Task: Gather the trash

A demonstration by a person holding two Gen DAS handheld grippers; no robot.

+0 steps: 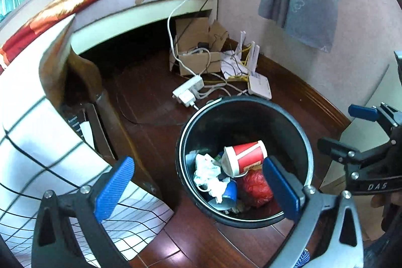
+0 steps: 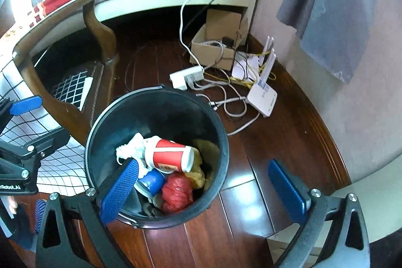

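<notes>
Trash bin (image 1: 307,142) holds cup (image 1: 245,157) (lying sideways); both jaws spread.

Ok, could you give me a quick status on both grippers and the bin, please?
Left gripper open, empty, above bin. Right gripper open, empty. Black trash bin upright on floor; red-and-white cup and red bag inside. Power strip and cables behind, clear of the bin.
</notes>
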